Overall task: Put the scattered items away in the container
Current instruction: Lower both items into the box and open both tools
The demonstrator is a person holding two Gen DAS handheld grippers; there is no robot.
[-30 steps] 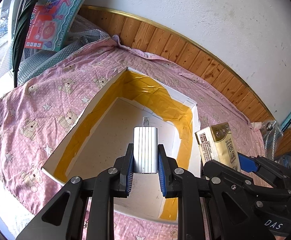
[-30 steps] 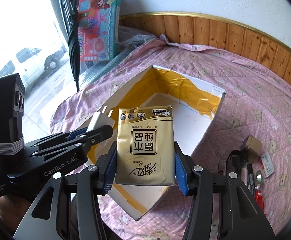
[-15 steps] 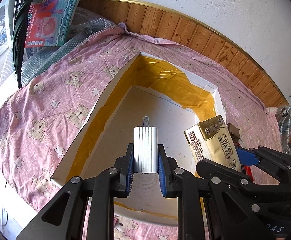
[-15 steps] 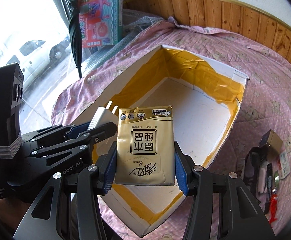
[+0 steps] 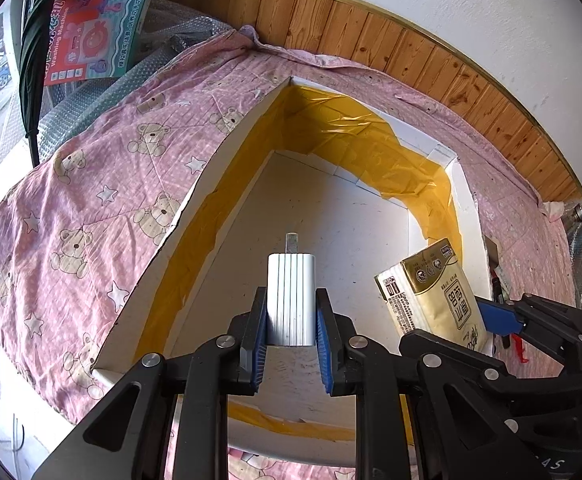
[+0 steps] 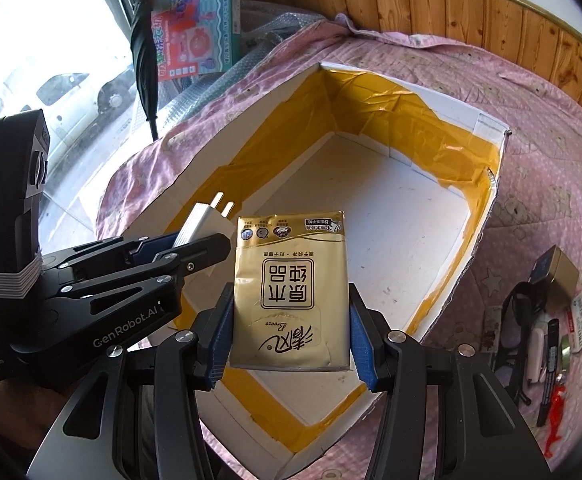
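Note:
A white cardboard box (image 5: 227, 152) (image 6: 491, 184) lined with yellow tape lies open on a pink bear-print cloth. My left gripper (image 5: 291, 320) is shut on a white ribbed charger plug (image 5: 291, 296) (image 6: 203, 224), held over the box's near left part. My right gripper (image 6: 289, 320) is shut on a gold tissue pack (image 6: 291, 292) (image 5: 435, 292), held over the box's near right part. The two grippers hang side by side above the box floor, which shows nothing lying in it.
Several loose items lie on the cloth right of the box: a gold small box (image 6: 563, 272), black glasses (image 6: 519, 312), a marker (image 6: 547, 364), a red piece (image 6: 555, 404). A toy carton (image 6: 195, 24) and a black umbrella (image 6: 143, 44) stand at the back left.
Both grippers have moved forward and lower over the box with their items; the box now fills more of each view. Both grips stay unchanged.

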